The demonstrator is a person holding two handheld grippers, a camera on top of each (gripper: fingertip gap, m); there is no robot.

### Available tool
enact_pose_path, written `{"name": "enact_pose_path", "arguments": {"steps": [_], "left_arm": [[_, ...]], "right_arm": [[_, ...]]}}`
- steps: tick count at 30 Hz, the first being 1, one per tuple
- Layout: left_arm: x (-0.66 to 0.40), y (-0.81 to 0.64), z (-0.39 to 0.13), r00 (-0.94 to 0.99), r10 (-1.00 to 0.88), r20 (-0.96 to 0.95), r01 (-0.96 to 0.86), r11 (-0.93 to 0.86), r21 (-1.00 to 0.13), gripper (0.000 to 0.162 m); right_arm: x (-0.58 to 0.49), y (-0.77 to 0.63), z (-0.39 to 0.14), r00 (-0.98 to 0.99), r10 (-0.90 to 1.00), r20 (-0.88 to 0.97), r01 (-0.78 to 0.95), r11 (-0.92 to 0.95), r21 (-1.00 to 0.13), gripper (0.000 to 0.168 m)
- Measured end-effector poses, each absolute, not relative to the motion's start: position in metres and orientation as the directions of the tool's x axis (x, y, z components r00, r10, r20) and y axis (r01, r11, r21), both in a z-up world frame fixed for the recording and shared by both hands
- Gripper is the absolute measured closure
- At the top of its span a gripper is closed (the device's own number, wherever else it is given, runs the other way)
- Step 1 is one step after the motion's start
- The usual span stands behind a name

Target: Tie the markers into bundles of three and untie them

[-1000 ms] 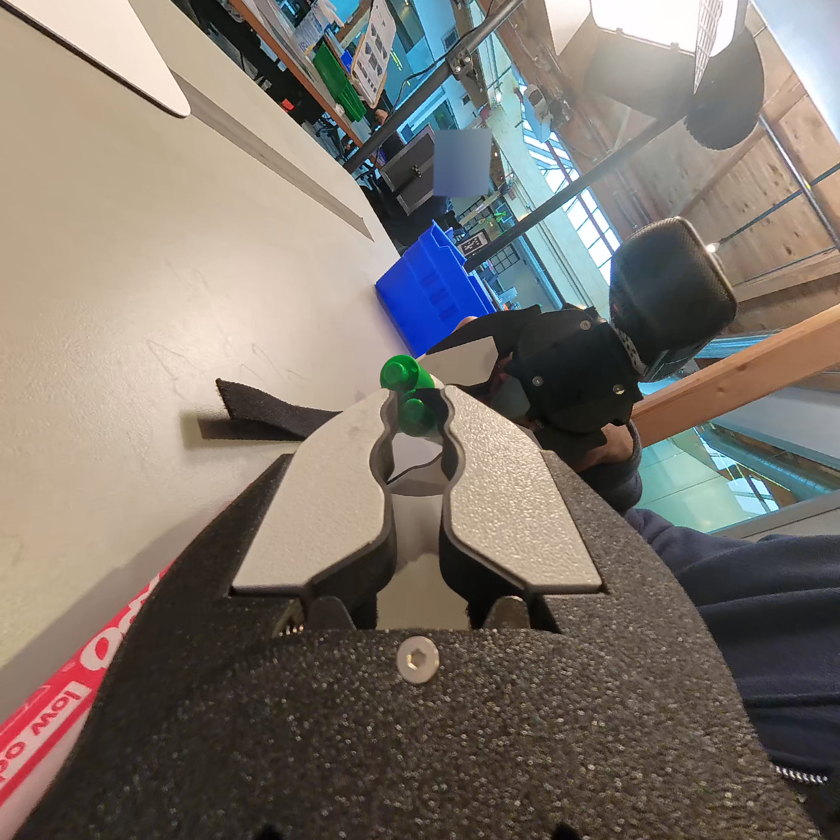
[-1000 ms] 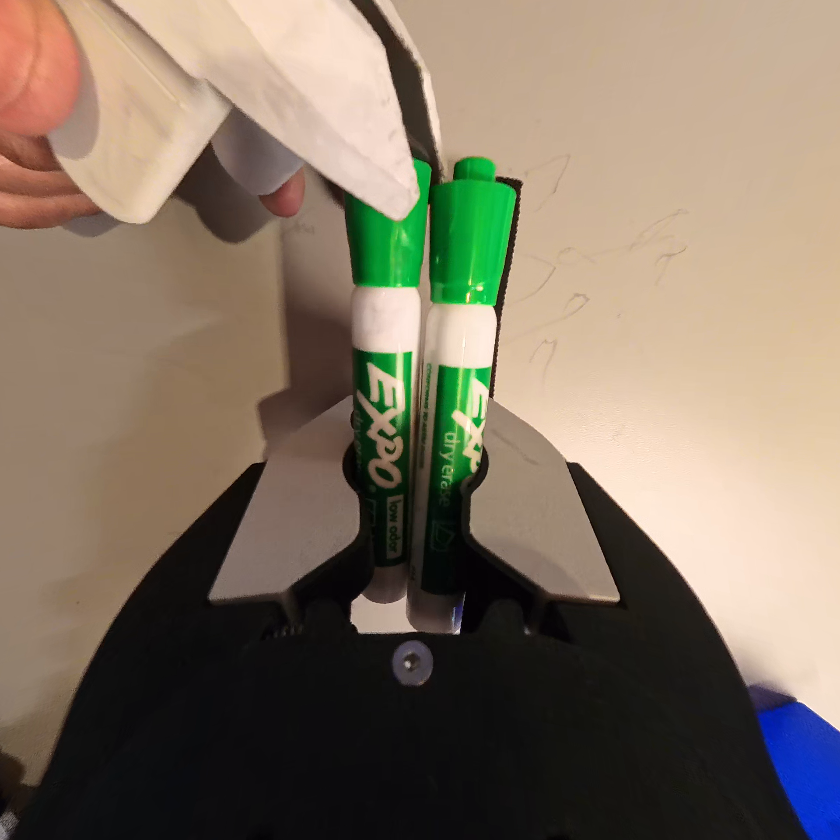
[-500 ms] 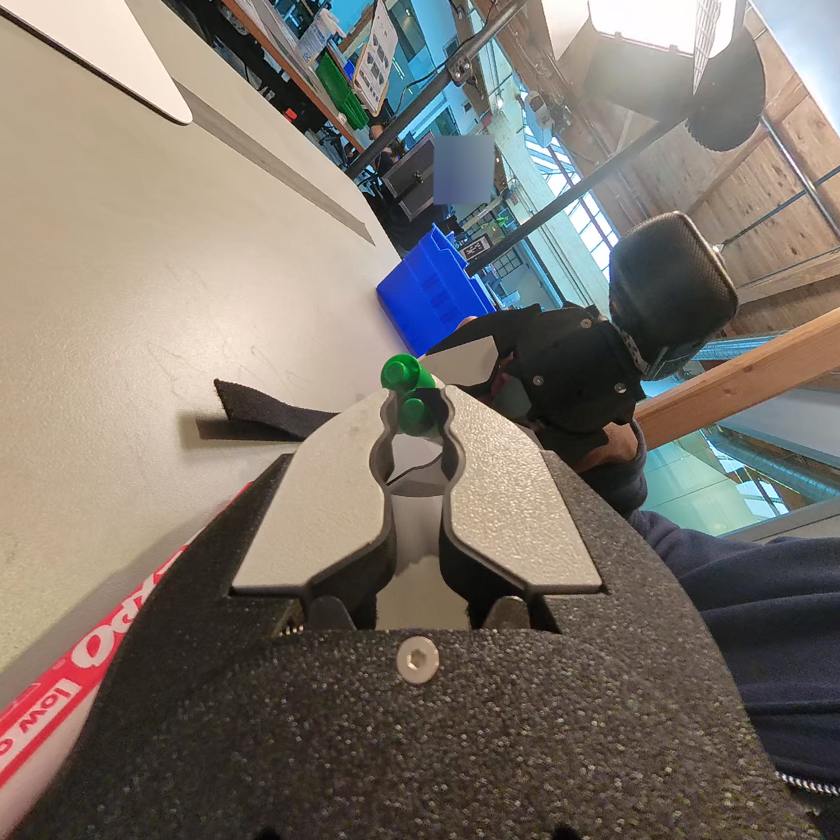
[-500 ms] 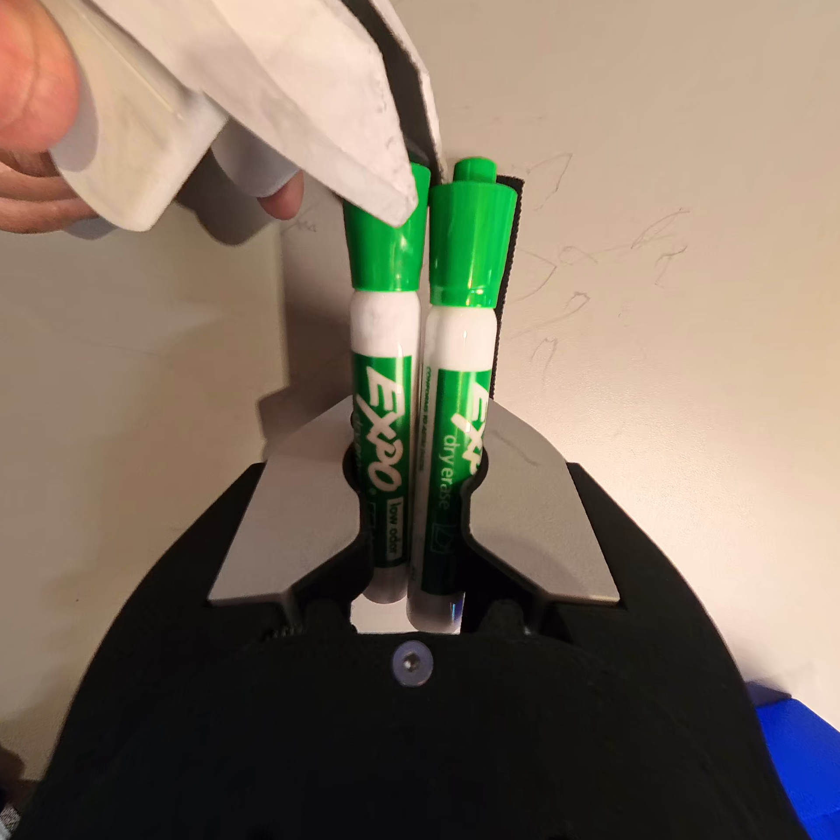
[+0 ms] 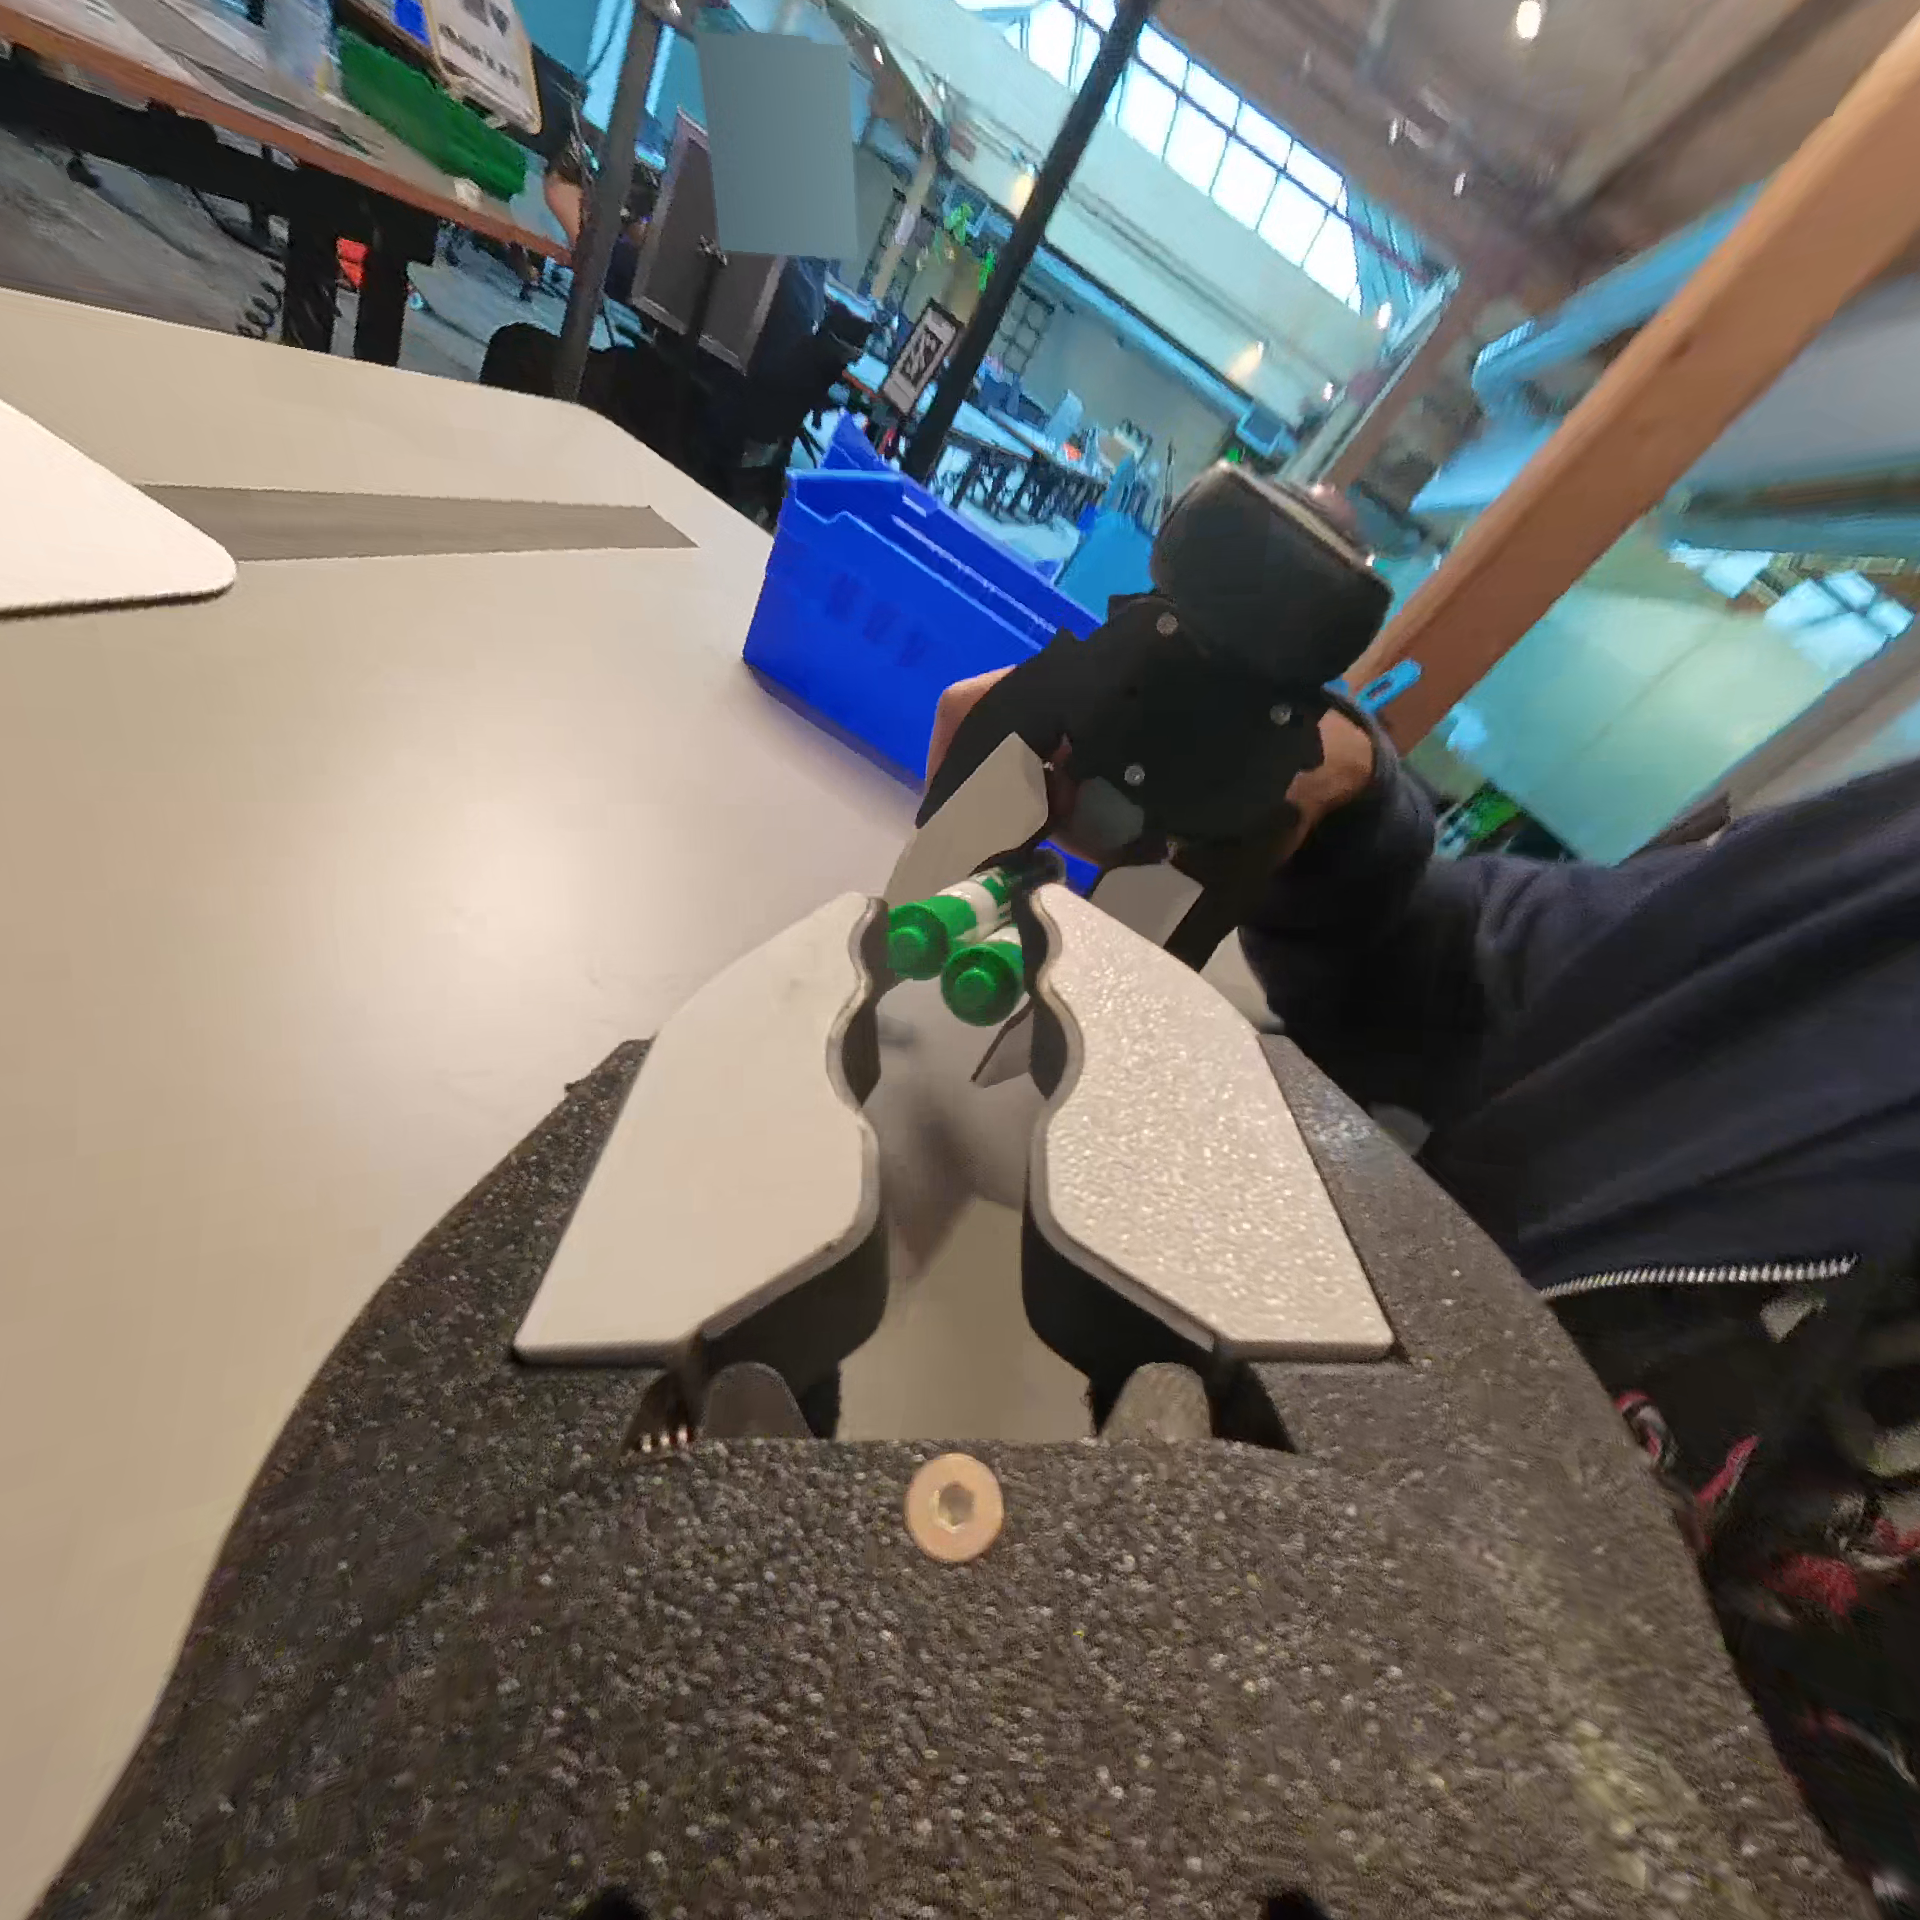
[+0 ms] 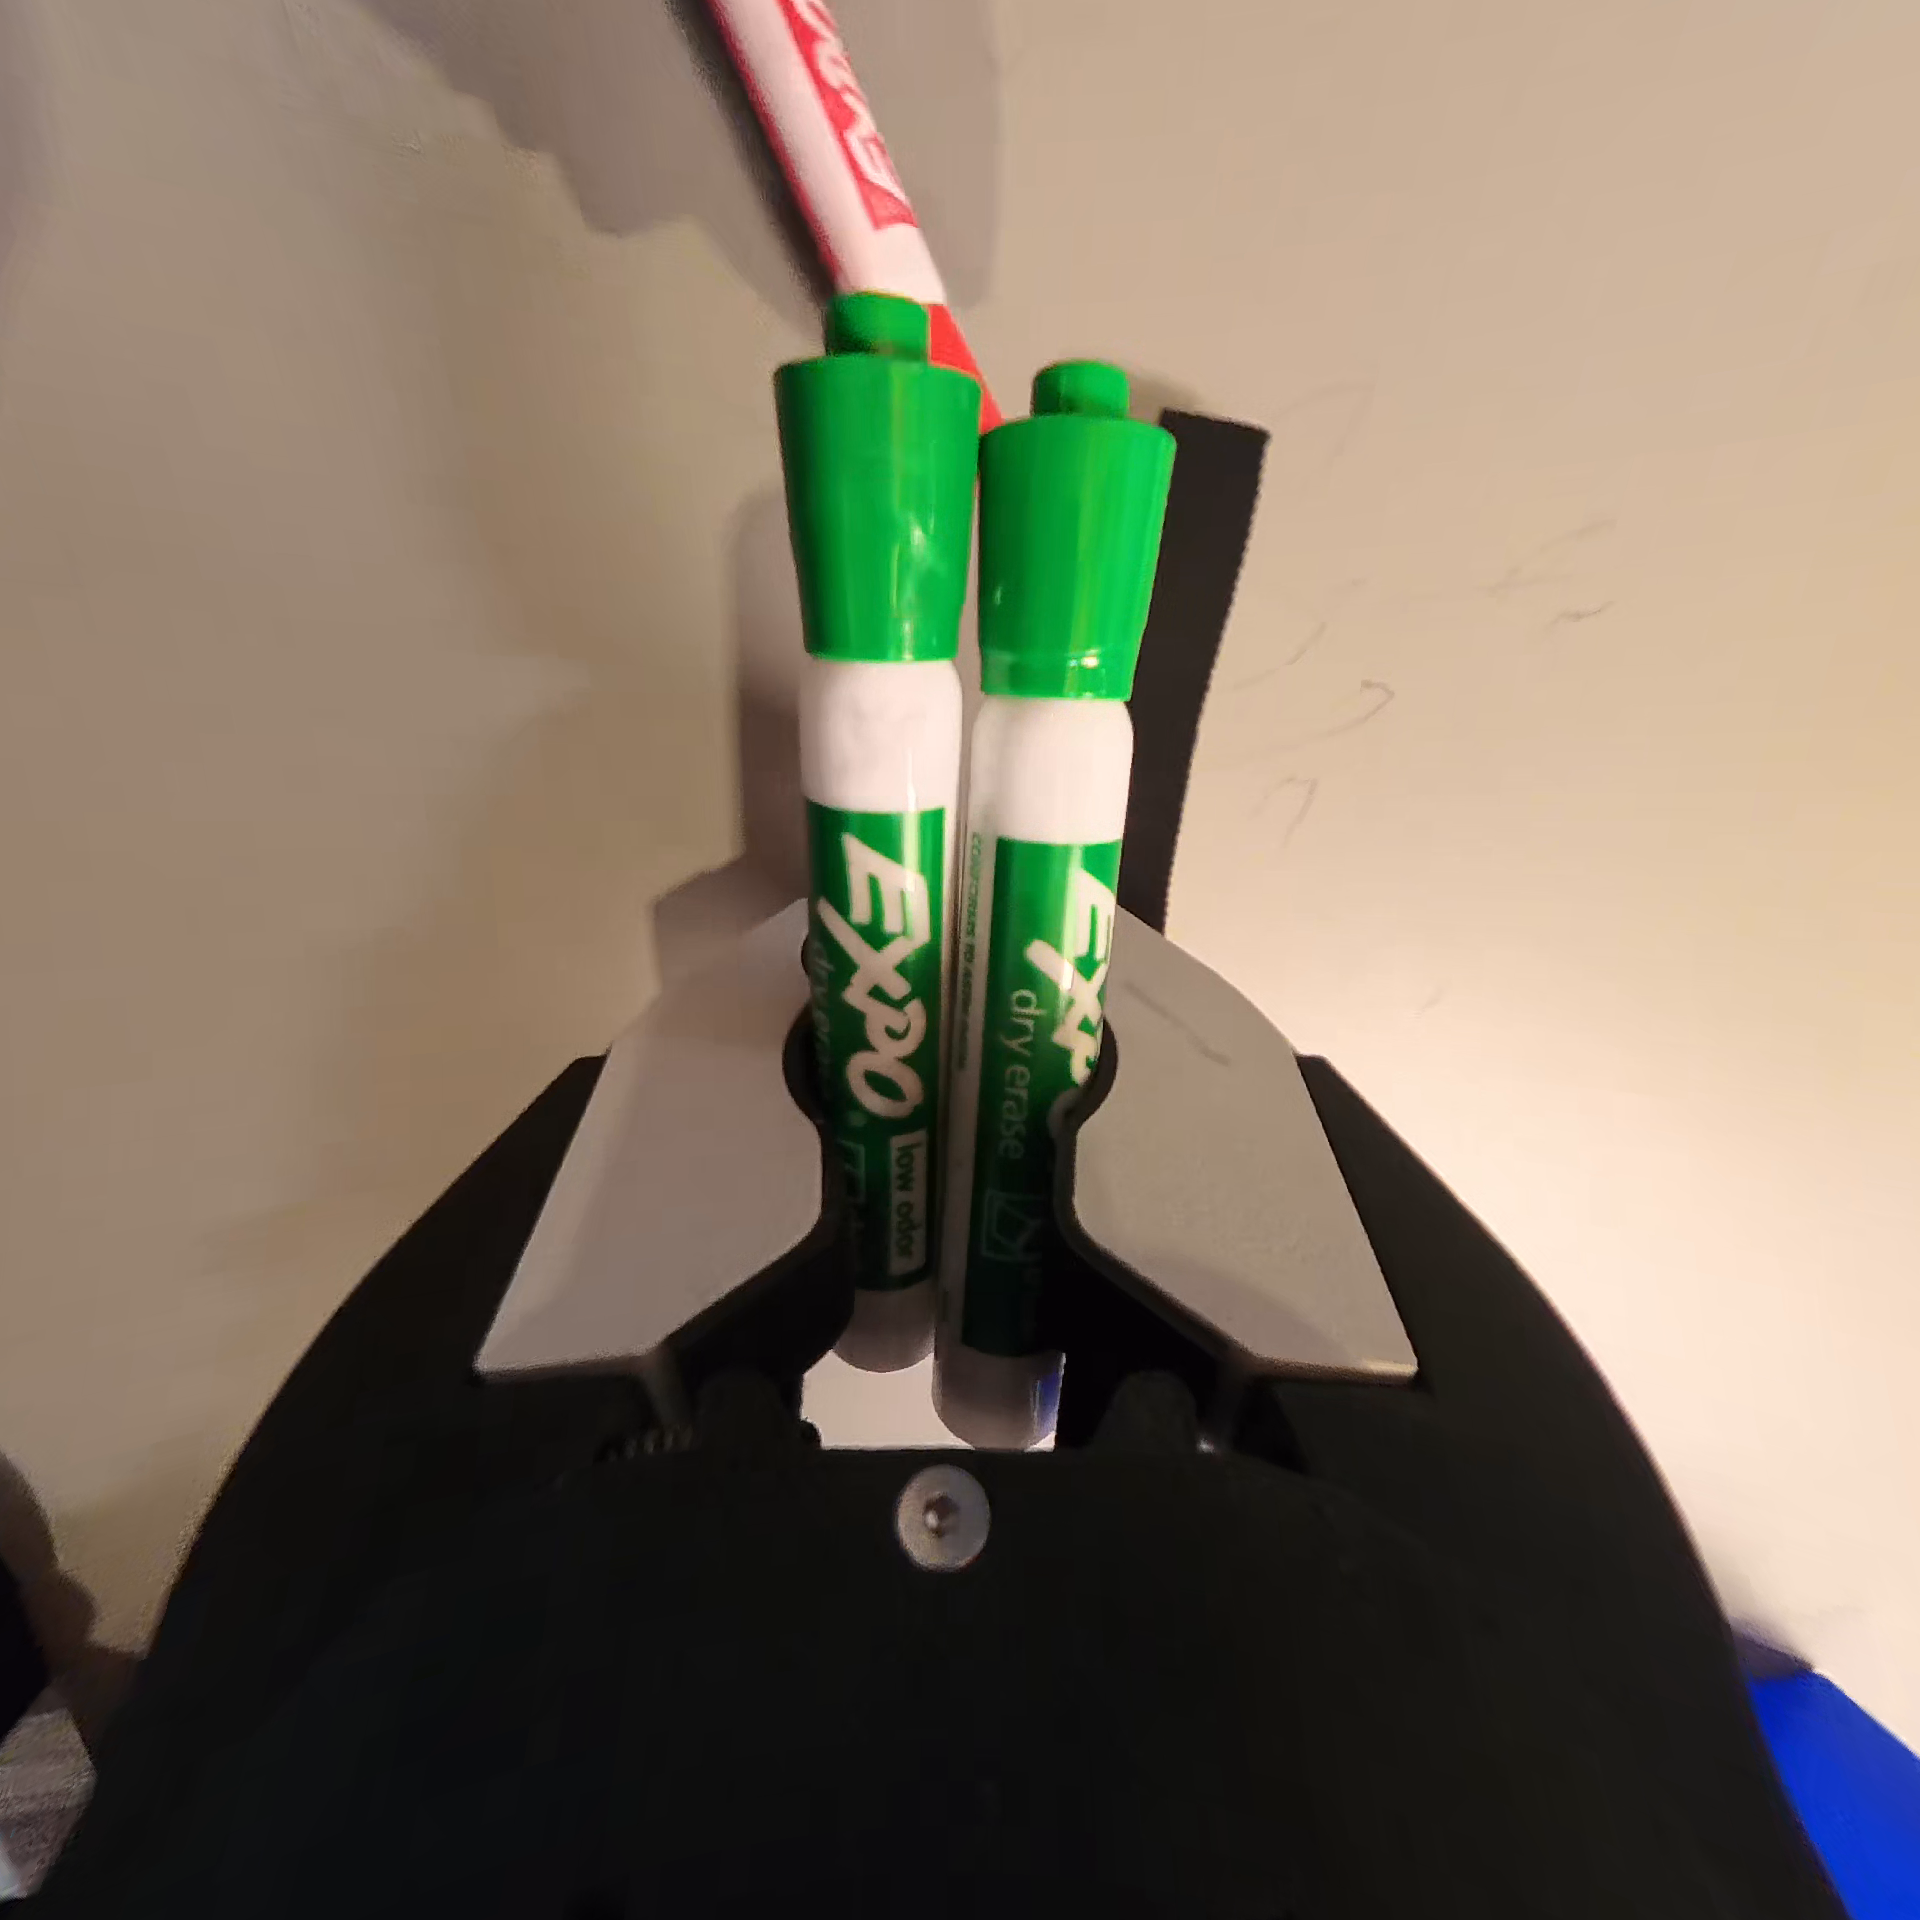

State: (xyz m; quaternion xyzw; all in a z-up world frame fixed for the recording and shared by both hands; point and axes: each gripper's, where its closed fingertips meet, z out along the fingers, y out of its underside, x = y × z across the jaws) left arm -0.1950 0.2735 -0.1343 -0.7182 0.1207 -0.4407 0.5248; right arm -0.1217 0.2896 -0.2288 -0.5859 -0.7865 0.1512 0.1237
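Note:
My right gripper [image 6: 961,935] is shut on two green markers [image 6: 883,727], side by side with caps pointing away, held just above the beige table [image 6: 1558,520]. A black strap [image 6: 1195,644] lies on the table under and to the right of them. A red marker [image 6: 842,135] lies on the table beyond the caps. In the left wrist view my left gripper [image 5: 951,920] has its jaws a little apart and holds nothing. It faces the green caps [image 5: 951,951] end-on from a short distance. The right gripper [image 5: 1039,873] holds them there.
A blue bin [image 5: 883,623] stands on the table behind the right gripper and shows at the corner of the right wrist view [image 6: 1849,1818]. A white sheet [image 5: 83,540] lies at the far left. A person's dark sleeve [image 5: 1662,1039] is at the right. The grippers' ends are close to 12 centimetres from one another.
My left gripper has drawn back from the marker caps and turned, leaving the right wrist view. The red marker now shows beyond the caps. The right gripper still holds both green markers.

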Motion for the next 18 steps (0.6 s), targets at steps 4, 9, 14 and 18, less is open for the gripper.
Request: {"name": "enact_pose_path", "arguments": {"steps": [4,9,14,18], "left_arm": [[-0.186,0.269,-0.142,0.543,-0.619,0.567,0.268,-0.512,-0.816,0.136],[-0.177,0.270,-0.158,0.464,-0.522,0.716,0.332,-0.647,-0.687,0.132],[-0.169,0.268,-0.165,0.421,-0.476,0.772,0.350,-0.700,-0.623,0.129],[-0.163,0.268,-0.168,0.384,-0.437,0.813,0.373,-0.732,-0.570,0.120]], "right_arm": [[-0.123,0.287,-0.226,-0.292,0.956,0.037,0.879,0.283,-0.384,0.127],[-0.124,0.287,-0.223,-0.294,0.954,0.059,0.874,0.294,-0.387,0.127],[-0.124,0.288,-0.228,-0.296,0.952,0.073,0.880,0.301,-0.367,0.127],[-0.124,0.288,-0.231,-0.297,0.952,0.067,0.882,0.301,-0.364,0.126]]}}
